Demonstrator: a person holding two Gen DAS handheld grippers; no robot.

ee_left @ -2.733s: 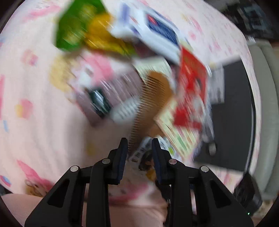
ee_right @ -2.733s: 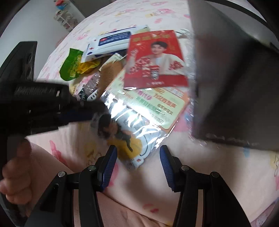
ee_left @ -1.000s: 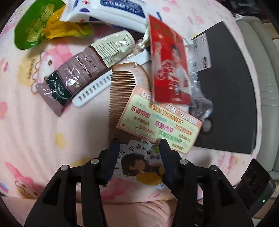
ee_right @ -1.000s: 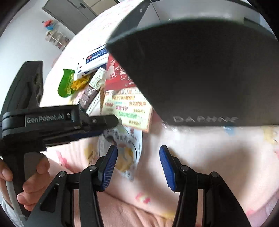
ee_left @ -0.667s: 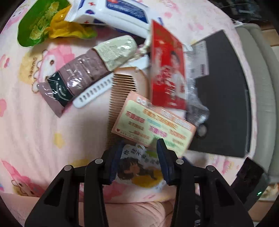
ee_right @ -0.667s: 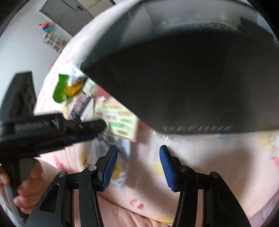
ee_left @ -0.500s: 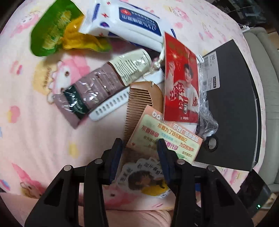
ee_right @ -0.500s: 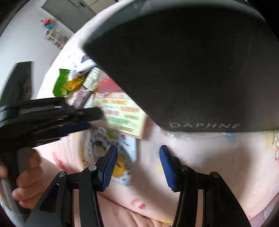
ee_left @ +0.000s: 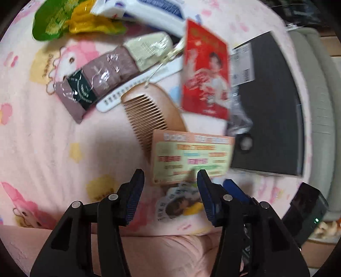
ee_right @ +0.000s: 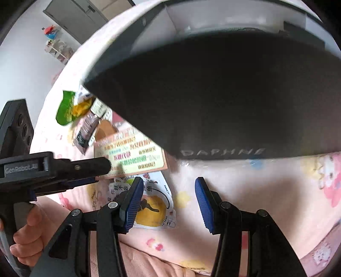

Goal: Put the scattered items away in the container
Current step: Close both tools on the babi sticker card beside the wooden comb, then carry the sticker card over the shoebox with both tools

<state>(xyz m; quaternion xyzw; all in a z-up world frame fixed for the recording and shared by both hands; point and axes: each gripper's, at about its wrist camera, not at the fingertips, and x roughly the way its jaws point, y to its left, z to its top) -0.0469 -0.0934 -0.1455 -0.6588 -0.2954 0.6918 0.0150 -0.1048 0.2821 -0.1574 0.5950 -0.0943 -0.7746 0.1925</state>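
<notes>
1. Clutter fills the left wrist view, spread over a pink cartoon-print blanket (ee_left: 42, 132). The left gripper (ee_left: 169, 187) hangs over it with its jaws apart and nothing clamped; between them shows the lower edge of an orange-bordered card (ee_left: 191, 157) and, beneath that, a round illustrated sticker (ee_left: 181, 204).
2. Beyond the card lies a wooden comb (ee_left: 149, 115), with a white comb (ee_left: 136, 87) just behind it and a brown sachet (ee_left: 98, 78) overlapping the white one. A red photo card (ee_left: 204, 78) sits to the right, a green and yellow snack bag (ee_left: 64, 19) and a white wipes pack (ee_left: 149, 10) at the far end. The black box (ee_left: 270, 110) stands at the right edge of the pile, touching the red photo card's wrapper.
3. Right wrist view: the right gripper (ee_right: 168, 202) also stands parted and empty, above bare blanket, with the round sticker just beside its left finger. The box looms close ahead, its dark wall lettered DAPHNE, the pale inside visible over the rim.
4. The left gripper enters from the left, held by a hand (ee_right: 27, 234), its tip over the orange-bordered card.
</notes>
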